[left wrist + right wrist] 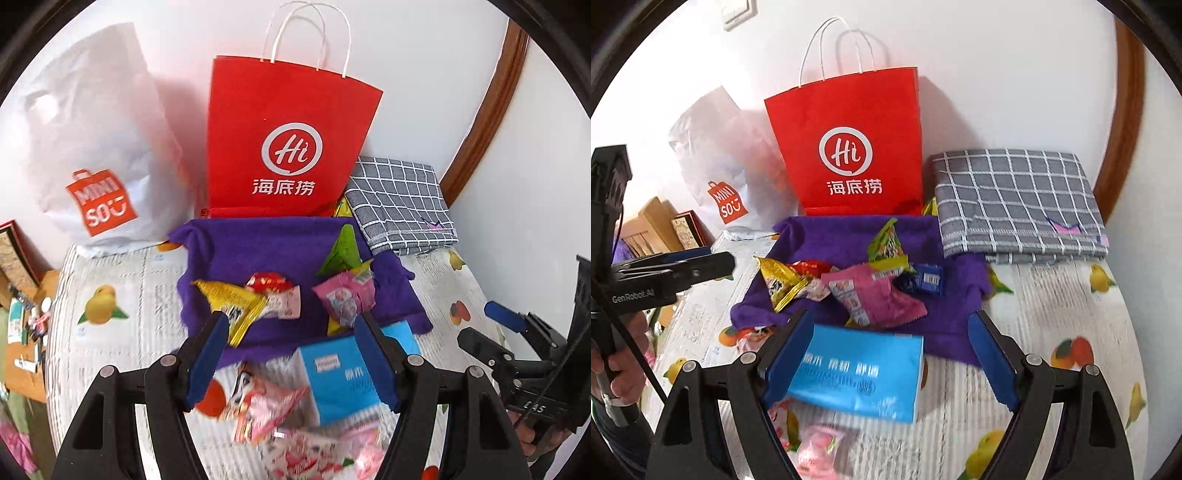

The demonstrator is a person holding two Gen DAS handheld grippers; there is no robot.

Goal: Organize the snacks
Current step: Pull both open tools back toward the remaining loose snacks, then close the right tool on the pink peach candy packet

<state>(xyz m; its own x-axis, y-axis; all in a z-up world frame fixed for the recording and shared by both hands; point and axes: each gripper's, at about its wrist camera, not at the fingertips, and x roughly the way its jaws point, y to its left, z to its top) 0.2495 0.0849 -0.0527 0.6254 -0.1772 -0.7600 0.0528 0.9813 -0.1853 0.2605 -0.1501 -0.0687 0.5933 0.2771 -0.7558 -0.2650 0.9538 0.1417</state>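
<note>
Both claws hung above the bench [1052,302], which wore a fruit-printed cover. The left claw [291,354] stood with its blue pads apart and nothing pinched between them; just below it lay a blue box [343,384] and, nearer still, a loose heap of pink-and-white snack packets [295,435]. The right claw [888,360] was spread wide, released, with the same blue box [857,373] lying beneath and between its pads; whether the left pad touched the box I could not tell.

Just beyond both claws a purple cloth [938,317] was spread, carrying a yellow packet [779,280], a red-wrapped sweet [267,282], a pink packet [879,299], a small dark-blue packet [925,282] and a green packet [886,243].

Farther off, past the cloth, a red paper bag [849,140] stood upright against the wall. To its left slumped a white plastic bag [96,140]; to its right lay a folded grey checked cloth [1015,199].
</note>
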